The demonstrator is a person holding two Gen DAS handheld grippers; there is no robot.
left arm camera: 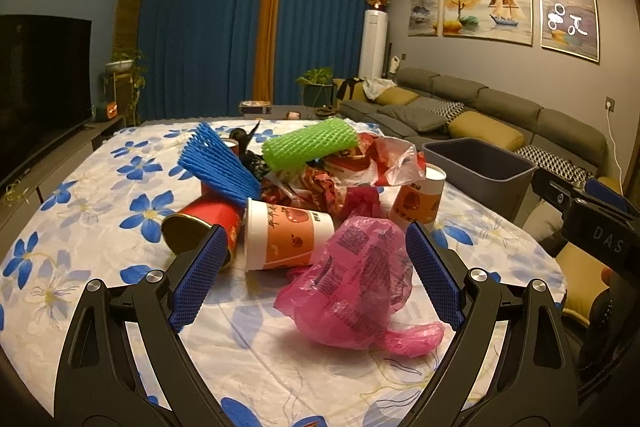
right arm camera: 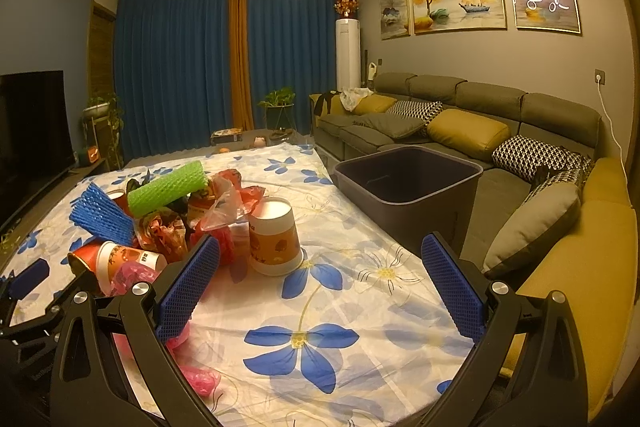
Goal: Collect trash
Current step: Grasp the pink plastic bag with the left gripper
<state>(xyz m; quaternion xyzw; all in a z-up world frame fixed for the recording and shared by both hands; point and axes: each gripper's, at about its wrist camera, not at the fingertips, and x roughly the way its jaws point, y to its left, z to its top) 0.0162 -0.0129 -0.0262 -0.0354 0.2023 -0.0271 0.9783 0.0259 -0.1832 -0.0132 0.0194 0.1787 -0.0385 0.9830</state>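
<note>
A heap of trash lies on the flowered tablecloth (left arm camera: 80, 267). Nearest is a crumpled pink plastic bag (left arm camera: 356, 283), lying between the spread fingers of my open left gripper (left arm camera: 316, 267). Behind it lie a tipped orange paper cup (left arm camera: 286, 235), a red can (left arm camera: 204, 223), blue foam netting (left arm camera: 220, 167), green foam netting (left arm camera: 310, 143) and red wrappers (left arm camera: 360, 163). A second orange cup (right arm camera: 274, 237) stands upside down just ahead of my open right gripper (right arm camera: 320, 277), which holds nothing. A dark grey bin (right arm camera: 408, 183) stands at the table's right edge.
A grey sofa (right arm camera: 480, 107) with yellow and patterned cushions runs along the right wall behind the bin. A television (left arm camera: 36, 83) stands at the left. Blue curtains (left arm camera: 208, 35) and potted plants are far back. The right gripper's body (left arm camera: 592, 223) shows at the left view's right edge.
</note>
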